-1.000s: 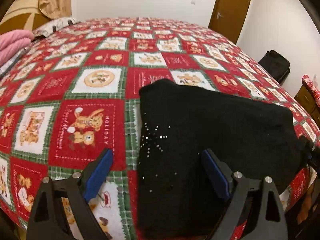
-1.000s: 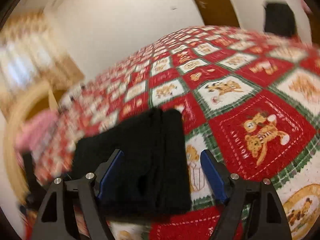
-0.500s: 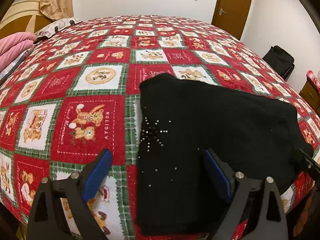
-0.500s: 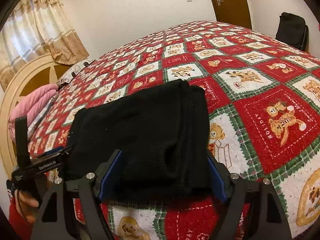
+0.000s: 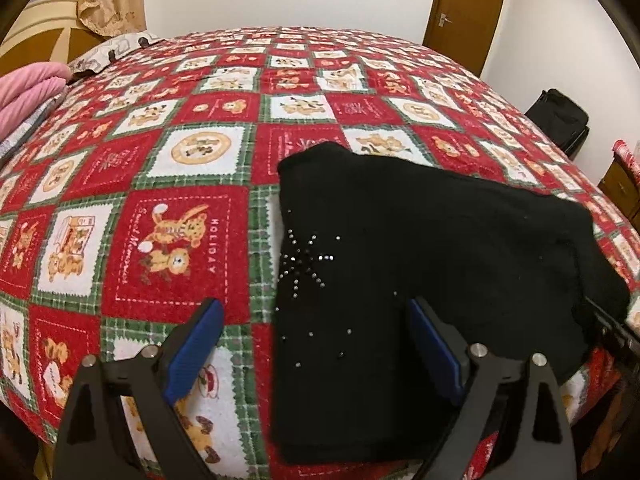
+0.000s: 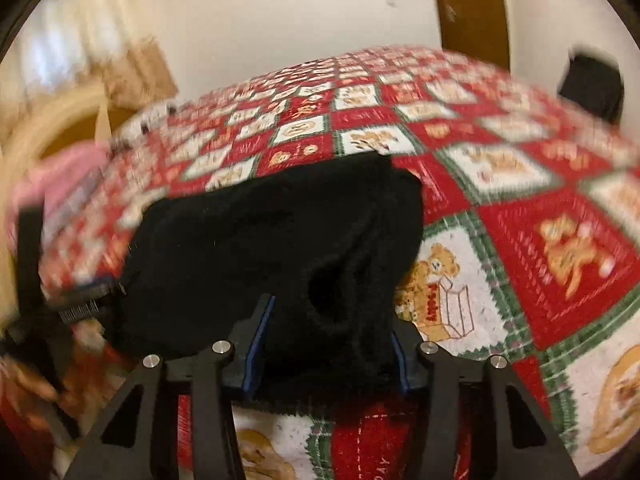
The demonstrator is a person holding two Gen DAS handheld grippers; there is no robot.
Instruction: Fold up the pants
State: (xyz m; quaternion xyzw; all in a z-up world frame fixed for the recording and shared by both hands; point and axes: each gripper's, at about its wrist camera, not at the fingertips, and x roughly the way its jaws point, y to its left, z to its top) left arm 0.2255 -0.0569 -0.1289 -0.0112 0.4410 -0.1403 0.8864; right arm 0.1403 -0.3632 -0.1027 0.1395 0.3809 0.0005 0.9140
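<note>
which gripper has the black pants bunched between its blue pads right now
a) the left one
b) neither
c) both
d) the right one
d: in the right wrist view the right gripper has just been closing and the black pants are bunched between its pads, while the left gripper stands wide open above the bedspread, its pads pressing on nothing.

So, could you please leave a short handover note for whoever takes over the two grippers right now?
Right gripper: jaws have just been closing, now shut on the bunched end of the black pants.
Left gripper: open, over the studded end of the pants, gripping nothing.
Pants lie partly folded on the holiday quilt.
Left: grip the studded end, finish the fold.
</note>
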